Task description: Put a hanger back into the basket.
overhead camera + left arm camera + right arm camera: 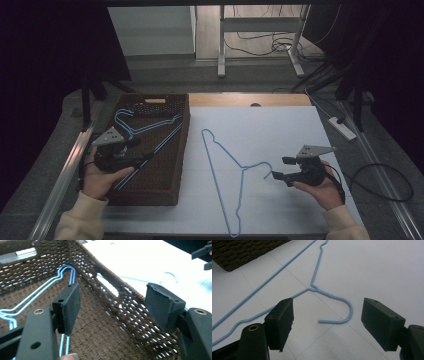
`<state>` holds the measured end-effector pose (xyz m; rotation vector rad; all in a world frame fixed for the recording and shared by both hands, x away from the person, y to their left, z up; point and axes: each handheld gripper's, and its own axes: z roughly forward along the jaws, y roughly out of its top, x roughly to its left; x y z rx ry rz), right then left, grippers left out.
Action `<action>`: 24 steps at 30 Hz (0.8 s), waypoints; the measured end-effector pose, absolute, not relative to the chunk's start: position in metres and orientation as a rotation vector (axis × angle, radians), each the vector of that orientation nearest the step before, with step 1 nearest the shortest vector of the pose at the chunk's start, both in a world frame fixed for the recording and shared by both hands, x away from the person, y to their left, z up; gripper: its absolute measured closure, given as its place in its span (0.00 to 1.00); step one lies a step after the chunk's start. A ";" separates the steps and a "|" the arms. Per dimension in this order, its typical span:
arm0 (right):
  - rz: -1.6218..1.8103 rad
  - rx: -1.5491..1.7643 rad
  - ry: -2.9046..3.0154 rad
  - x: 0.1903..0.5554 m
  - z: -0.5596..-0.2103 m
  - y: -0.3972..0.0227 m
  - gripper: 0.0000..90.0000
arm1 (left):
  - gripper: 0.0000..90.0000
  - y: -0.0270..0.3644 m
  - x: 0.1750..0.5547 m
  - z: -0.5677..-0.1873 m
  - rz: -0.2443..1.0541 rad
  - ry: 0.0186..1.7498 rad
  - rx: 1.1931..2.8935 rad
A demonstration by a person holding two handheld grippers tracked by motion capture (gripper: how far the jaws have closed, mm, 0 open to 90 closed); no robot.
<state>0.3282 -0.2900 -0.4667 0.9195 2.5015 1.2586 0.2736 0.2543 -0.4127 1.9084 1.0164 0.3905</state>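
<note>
A person's left gripper (134, 150) hangs over a brown woven basket (181, 150) where blue wire hangers (145, 127) already lie, its jaws spread wide and empty. The right gripper (280, 167), jaws equally wide with nothing between them, faces the hook of the last blue hanger (220, 155), which lies flat on the white table (280, 125) just beside the basket. The thin wire, flush with the surface, could slip from the pads, or snag the basket's weave when carried over.
</note>
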 end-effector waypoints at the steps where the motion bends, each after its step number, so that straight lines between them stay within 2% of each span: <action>1: 1.256 0.920 2.500 0.328 -0.467 -0.290 0.30 | 0.33 0.253 0.272 -0.414 0.385 1.010 1.901; 15: 1.260 0.923 2.472 0.321 -0.462 -0.286 0.30 | 0.33 0.240 0.261 -0.420 0.342 0.971 1.886; 24: 1.268 1.003 2.441 0.318 -0.461 -0.283 0.26 | 0.33 0.227 0.258 -0.423 0.327 0.940 1.912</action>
